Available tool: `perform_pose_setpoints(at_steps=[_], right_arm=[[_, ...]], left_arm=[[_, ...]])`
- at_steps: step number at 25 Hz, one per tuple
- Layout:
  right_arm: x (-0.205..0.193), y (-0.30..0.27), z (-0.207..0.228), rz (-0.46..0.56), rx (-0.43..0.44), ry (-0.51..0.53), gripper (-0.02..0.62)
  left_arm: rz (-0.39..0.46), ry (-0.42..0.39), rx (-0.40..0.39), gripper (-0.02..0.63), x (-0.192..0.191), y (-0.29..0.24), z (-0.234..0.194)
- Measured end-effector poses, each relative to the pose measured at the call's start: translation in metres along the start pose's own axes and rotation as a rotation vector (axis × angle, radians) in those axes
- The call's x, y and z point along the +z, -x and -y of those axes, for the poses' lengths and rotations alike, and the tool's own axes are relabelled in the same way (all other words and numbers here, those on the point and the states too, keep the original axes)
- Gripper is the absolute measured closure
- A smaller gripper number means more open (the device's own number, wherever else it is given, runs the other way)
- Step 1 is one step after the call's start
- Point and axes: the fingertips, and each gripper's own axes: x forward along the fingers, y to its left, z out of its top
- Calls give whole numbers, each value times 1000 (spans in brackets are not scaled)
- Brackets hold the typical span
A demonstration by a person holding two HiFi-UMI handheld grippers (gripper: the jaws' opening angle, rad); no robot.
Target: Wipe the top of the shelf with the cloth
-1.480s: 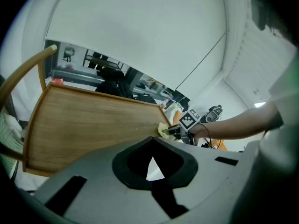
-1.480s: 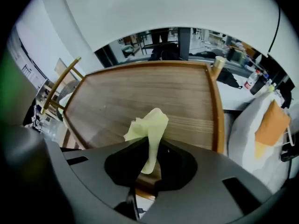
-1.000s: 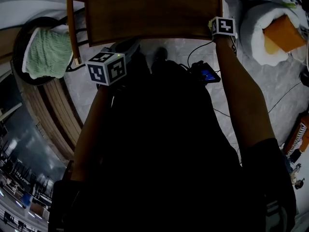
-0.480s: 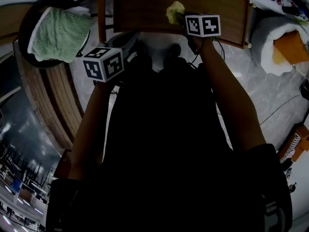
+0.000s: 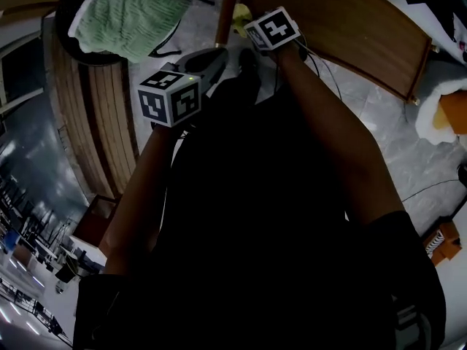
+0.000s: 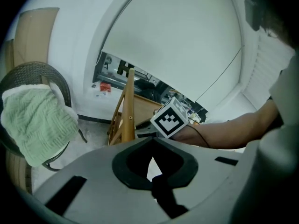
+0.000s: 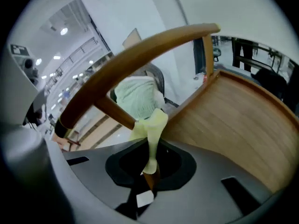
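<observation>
Two things: with right gripper (image 7: pixel 148 171) jaws clamped on the yellow cloth (image 7: pixel 152 125), drag it flat along the shelf top (image 7: pixel 233 125); hold left gripper (image 6: pixel 156 181), jaws shut and empty, clear.

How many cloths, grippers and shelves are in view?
Cloths: 2 (yellow cloth, green towel)
Grippers: 2 (left gripper, right gripper)
Shelves: 1 (shelf)
Total: 5
</observation>
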Motion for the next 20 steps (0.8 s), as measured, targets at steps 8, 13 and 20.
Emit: perform_pose_setpoints(at_steps=[8, 13, 20], right_arm=[[-13, -12, 13, -96, -53, 78, 547], [-43, 13, 38, -83, -84, 8, 548], [-107, 74, 94, -79, -154, -84, 548]], left_arm=[[-26, 8, -30, 595, -10, -4, -5], [-49, -23, -79, 595, -3, -29, 19], [-121, -78, -141, 595, -4, -83, 65]])
